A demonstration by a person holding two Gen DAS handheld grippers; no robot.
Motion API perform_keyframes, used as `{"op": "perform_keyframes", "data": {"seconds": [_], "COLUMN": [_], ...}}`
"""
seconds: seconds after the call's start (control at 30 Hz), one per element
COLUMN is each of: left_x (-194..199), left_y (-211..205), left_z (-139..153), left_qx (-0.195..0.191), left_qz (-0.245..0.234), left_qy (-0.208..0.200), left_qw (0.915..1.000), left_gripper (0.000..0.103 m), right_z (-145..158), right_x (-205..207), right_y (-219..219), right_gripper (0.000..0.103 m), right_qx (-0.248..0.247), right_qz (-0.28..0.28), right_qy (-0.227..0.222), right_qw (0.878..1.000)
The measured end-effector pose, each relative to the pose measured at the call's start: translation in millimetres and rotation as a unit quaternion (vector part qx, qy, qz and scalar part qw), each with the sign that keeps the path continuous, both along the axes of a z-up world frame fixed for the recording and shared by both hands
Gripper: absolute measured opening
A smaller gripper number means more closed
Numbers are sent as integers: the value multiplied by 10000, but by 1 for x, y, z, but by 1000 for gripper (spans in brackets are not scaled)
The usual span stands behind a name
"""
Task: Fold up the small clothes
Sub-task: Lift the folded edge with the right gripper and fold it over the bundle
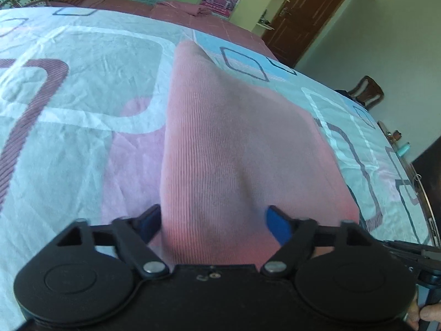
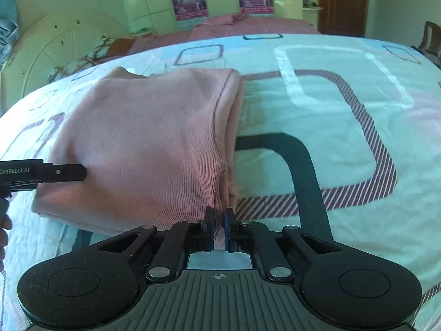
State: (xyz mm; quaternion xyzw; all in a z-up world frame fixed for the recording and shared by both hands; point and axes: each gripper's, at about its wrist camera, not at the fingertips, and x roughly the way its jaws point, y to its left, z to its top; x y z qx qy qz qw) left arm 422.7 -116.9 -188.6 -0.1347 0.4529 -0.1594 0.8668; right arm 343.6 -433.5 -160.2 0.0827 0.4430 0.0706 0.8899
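Both grippers' jaws meet the pink garment (image 2: 143,143): right pinched, left spread.

Pink ribbed garment (image 2: 143,143) lies folded on the patterned bedsheet (image 2: 344,127), layers stacked, its hemmed edges lined up along the right side. The near corner of that edge is lifted off the sheet, while the far end rests flat and smooth.
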Motion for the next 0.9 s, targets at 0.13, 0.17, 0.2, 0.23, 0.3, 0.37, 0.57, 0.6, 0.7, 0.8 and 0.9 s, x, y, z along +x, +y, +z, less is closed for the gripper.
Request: {"op": "perform_keyframes", "data": {"seconds": [0.13,0.17,0.2,0.23,0.3,0.37,0.57,0.6,0.7,0.8,0.9], "left_x": [6,10,16,23,38,50,66,67,69,71,72], "left_y": [8,10,10,10,12,13,6,3,-3,-11,-16], "left_z": [17,20,20,19,14,7,-10,-10,-12,-11,-8], "left_qx": [-64,-52,-33,-49,-191,-273,-357,-311,-258,-271,-227], "left_qz": [203,253,288,326,398,451,379,334,242,111,117], "left_qy": [-200,-258,-263,-216,-86,23,124,85,25,32,51], "left_qw": [9996,9993,9992,9992,9990,9986,9986,9989,9994,9996,9997], "left_gripper": [95,98,97,97,97,95,91,92,88,68,58], "right_z": [11,14,16,16,14,8,-18,-22,-26,-28,-29], "right_x": [2,6,13,22,42,63,106,109,114,118,120], "right_y": [-9,-10,-10,-10,-11,-14,-15,-14,-9,-3,-1], "right_gripper": [70,74,74,74,74,74,74,74,74,63,35], "right_qx": [336,389,447,484,655,890,1191,1189,1156,1165,1256], "right_qz": [-147,-180,-150,-145,-141,-254,-395,-386,-301,-253,-196], "right_qy": [-192,-279,-308,-305,-291,-190,68,86,-59,-77,3], "right_qw": [9991,9987,9984,9983,9973,9955,9921,9921,9928,9928,9919]}}
